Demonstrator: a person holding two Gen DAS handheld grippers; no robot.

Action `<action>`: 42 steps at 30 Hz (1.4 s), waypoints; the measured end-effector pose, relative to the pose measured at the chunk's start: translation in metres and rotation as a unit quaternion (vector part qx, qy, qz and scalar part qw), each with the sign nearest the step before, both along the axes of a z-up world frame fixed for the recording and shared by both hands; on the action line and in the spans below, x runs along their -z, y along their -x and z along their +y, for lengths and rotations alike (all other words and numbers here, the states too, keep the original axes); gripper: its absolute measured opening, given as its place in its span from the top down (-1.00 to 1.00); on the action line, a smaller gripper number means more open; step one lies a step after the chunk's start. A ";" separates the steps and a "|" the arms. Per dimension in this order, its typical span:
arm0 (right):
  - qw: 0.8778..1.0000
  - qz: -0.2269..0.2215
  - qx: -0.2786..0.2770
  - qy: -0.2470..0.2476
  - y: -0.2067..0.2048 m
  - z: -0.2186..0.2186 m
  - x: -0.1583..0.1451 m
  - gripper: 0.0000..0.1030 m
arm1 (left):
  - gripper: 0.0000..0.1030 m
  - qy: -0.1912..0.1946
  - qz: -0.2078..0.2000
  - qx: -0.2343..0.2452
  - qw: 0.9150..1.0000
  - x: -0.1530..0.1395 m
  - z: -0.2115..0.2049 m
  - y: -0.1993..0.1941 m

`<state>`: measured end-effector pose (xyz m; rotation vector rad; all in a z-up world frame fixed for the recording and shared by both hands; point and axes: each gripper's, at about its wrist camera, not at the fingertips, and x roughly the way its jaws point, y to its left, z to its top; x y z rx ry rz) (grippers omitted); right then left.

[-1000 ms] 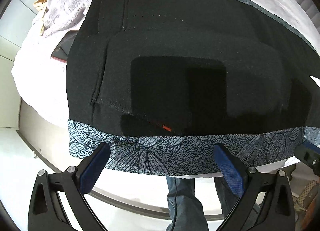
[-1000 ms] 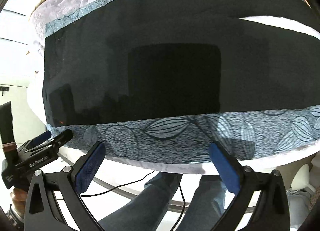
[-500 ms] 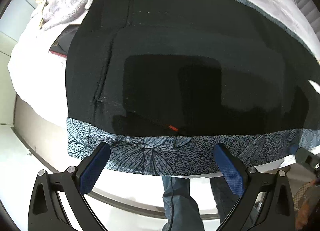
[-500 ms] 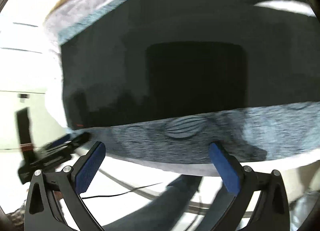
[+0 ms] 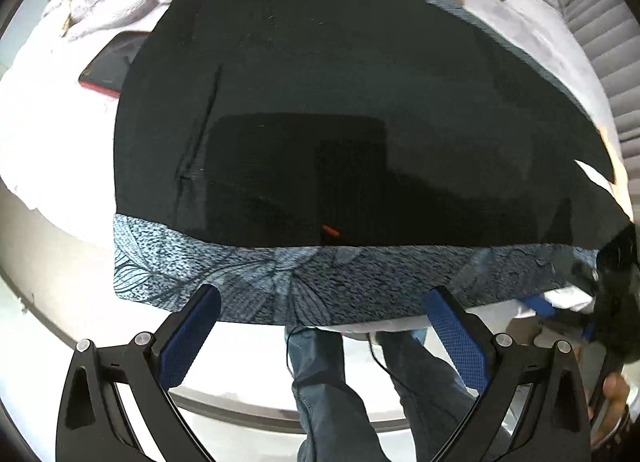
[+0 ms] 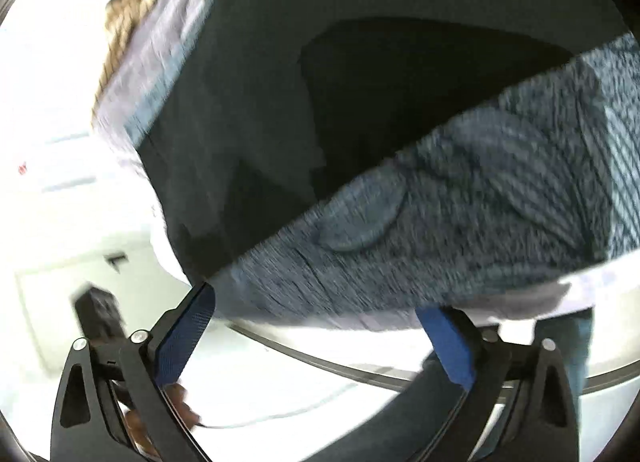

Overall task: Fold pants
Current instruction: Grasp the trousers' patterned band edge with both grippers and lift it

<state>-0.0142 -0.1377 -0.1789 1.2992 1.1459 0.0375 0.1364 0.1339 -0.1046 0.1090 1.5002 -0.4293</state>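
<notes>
right wrist view motion-blurred; black pants (image 6: 360, 82) cut off top-right.

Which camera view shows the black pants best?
The left wrist view: the black pants lie sharp and nearly whole on the patterned blue cloth. The right wrist view shows only a blurred, tilted part of them.

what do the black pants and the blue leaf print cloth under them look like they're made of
The black pants look like a matte woven or fleecy fabric: no shine, faint lint specks and a stitched seam. The blue leaf-patterned cloth beneath looks like thin printed cotton or a similar textile, matte and draping limply over the edge. Exact fibres cannot be told.
</notes>
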 end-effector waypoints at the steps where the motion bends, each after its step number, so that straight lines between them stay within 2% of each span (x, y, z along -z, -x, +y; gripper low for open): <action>1: 1.000 -0.010 0.001 0.003 0.000 -0.001 -0.006 -0.60 | -1.00 0.005 0.000 0.004 1.000 -0.001 0.000 0.001; 2: 1.000 -0.023 0.003 0.007 0.001 -0.004 -0.013 -0.47 | -1.00 0.013 0.000 0.007 1.000 -0.002 -0.001 0.003; 4: 0.999 -0.035 0.002 -0.001 0.000 -0.009 -0.015 -0.45 | -1.00 0.029 0.005 0.004 1.000 -0.003 0.000 0.004; 7: 0.999 -0.025 -0.009 -0.023 -0.005 -0.004 0.002 -0.40 | -1.00 0.044 0.016 -0.014 0.999 -0.003 0.004 0.004; 9: 0.999 -0.017 -0.012 -0.051 -0.011 0.000 0.014 -0.05 | -1.00 0.051 0.020 -0.027 0.998 -0.003 0.005 0.004; 10: 0.998 -0.016 -0.011 -0.063 -0.016 0.002 0.016 0.54 | -1.00 0.056 0.023 -0.031 0.998 -0.003 0.006 0.005; 11: 0.997 -0.025 -0.006 -0.072 -0.018 0.002 0.011 0.83 | -1.00 0.065 0.027 -0.035 0.997 -0.004 0.007 0.007; 13: 0.994 -0.067 0.007 -0.085 -0.020 -0.005 -0.010 0.84 | -1.00 0.095 0.042 -0.050 0.993 0.001 0.009 0.013; 16: 0.989 -0.112 0.010 -0.096 -0.028 -0.012 -0.043 0.84 | -1.00 0.154 0.070 -0.088 0.982 0.001 0.005 0.014; 20: 0.986 -0.132 0.010 -0.105 -0.039 -0.015 -0.061 0.84 | -1.00 0.214 0.085 -0.160 0.960 0.003 0.004 0.003; 22: 0.985 -0.131 0.013 -0.110 -0.041 -0.016 -0.061 0.84 | -0.96 0.224 0.081 -0.182 0.954 0.004 0.006 -0.004; 23: 0.986 -0.128 0.011 -0.107 -0.041 -0.016 -0.060 0.84 | -0.86 0.220 0.072 -0.189 0.954 0.004 0.009 -0.006; 25: 0.989 -0.115 0.002 -0.097 -0.039 -0.013 -0.056 0.84 | -0.50 0.207 0.059 -0.197 0.956 0.002 0.016 -0.014; 26: 0.990 -0.110 -0.001 -0.094 -0.038 -0.013 -0.053 0.84 | -0.41 0.203 0.057 -0.200 0.957 0.003 0.018 -0.015; 27: 0.990 -0.103 -0.004 -0.092 -0.036 -0.012 -0.049 0.84 | -0.19 0.197 0.053 -0.200 0.958 0.003 0.021 -0.017; 28: 0.991 -0.096 -0.004 -0.091 -0.033 -0.014 -0.046 0.76 | 0.05 0.186 0.045 -0.194 0.962 0.002 0.022 -0.019; 30: 0.993 -0.076 0.004 -0.085 -0.029 -0.016 -0.035 0.75 | 0.30 0.158 0.026 -0.167 0.973 -0.001 0.020 -0.021; 33: 0.994 -0.066 0.028 -0.085 -0.026 -0.020 -0.029 0.79 | 0.32 0.142 0.004 -0.135 0.981 -0.010 0.018 -0.026; 36: 0.995 -0.091 0.023 -0.046 -0.031 -0.029 -0.054 0.85 | 0.32 0.128 -0.046 -0.096 0.986 -0.043 0.003 -0.039; 38: 0.993 -0.113 0.007 -0.018 -0.043 -0.036 -0.077 0.85 | 0.32 0.135 -0.078 -0.085 0.984 -0.066 -0.006 -0.054; 42: 0.989 -0.142 -0.039 0.023 -0.094 -0.064 -0.115 0.85 | 0.31 0.151 -0.137 -0.068 0.977 -0.098 -0.029 -0.101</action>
